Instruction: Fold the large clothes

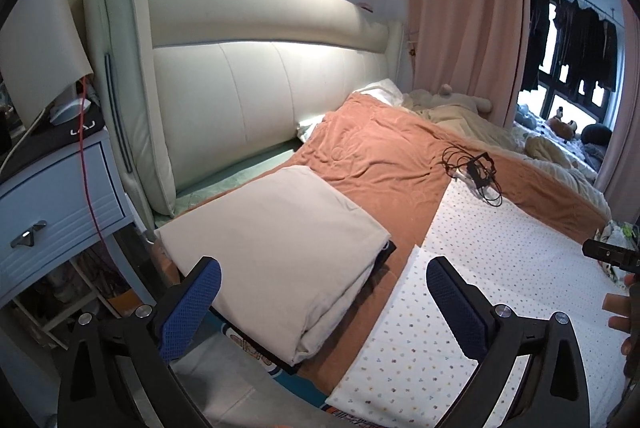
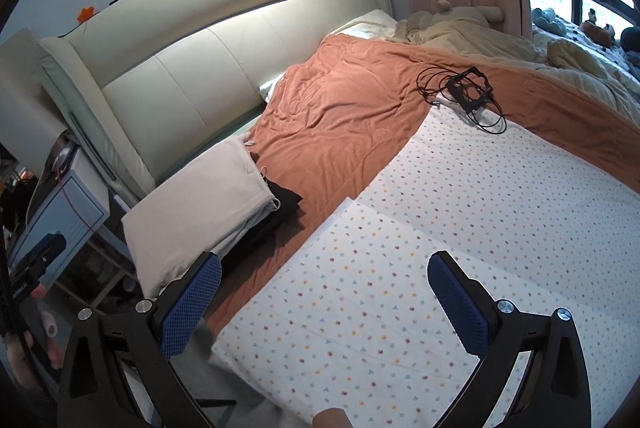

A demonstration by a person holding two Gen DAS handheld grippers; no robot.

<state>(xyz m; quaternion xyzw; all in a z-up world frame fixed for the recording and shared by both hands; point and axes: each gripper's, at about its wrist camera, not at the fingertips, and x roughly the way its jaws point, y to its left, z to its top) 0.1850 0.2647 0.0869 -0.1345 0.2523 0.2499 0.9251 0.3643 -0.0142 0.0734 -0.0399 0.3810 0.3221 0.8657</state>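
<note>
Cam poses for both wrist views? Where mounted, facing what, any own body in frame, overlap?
Left wrist: on left gripper, angled down at folded beige cloth; fingers at right edge.
Right wrist: on right gripper, angled down at dotted sheet; hand at left edge.
Shared: headboard, orange blanket, black cable bundle; both jaws open, empty.

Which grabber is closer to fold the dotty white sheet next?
Probably the right gripper: open and empty, with the polka-dotted white sheet filling its view. The left gripper, also open, looks over the folded beige cloth.
</note>
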